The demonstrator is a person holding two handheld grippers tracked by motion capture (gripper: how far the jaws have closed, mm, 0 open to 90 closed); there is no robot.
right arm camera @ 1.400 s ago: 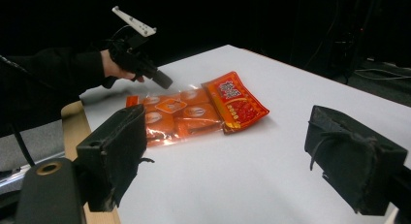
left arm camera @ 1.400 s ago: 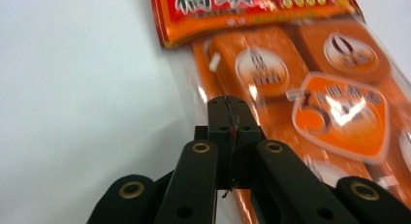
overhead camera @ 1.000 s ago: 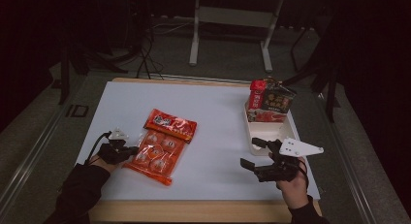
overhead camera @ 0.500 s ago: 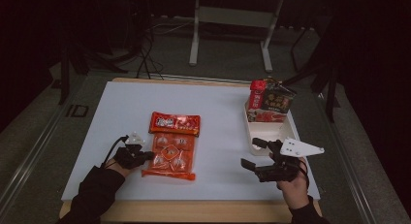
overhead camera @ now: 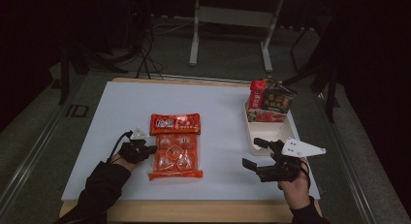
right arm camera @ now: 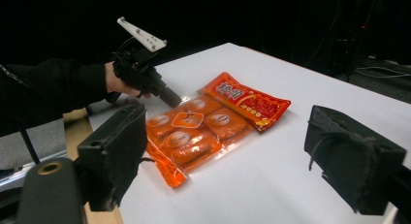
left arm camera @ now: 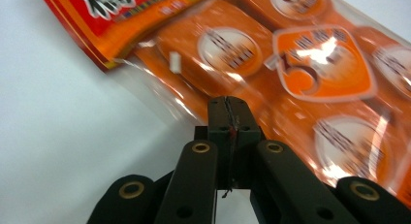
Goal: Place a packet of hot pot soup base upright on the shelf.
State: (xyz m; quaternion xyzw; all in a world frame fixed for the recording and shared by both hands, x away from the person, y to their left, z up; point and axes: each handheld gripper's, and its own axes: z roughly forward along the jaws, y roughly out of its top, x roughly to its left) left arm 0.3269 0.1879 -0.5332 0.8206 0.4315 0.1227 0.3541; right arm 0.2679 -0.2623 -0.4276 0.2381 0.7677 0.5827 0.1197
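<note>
The snack bag (overhead camera: 175, 146) is made of glossy plastic film, clear along its edge and printed orange and red, with bright glare thrown off its wrinkled face. The desk (overhead camera: 97, 112) is covered by a smooth, matt white sheet, and bare pale wood is shown along its near edge. The left gripper (left arm camera: 228, 118) is built of matt black plastic set with brass-coloured rivets. The fingers (right arm camera: 354, 161) of the right gripper (right arm camera: 232, 161) are faced with rough, dull black padding. The tray (overhead camera: 252, 136) looks like smooth cream plastic.

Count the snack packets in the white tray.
2 visible: a red carton at the far left of the white tray and a dark packet beside it; others may hide behind.
</note>
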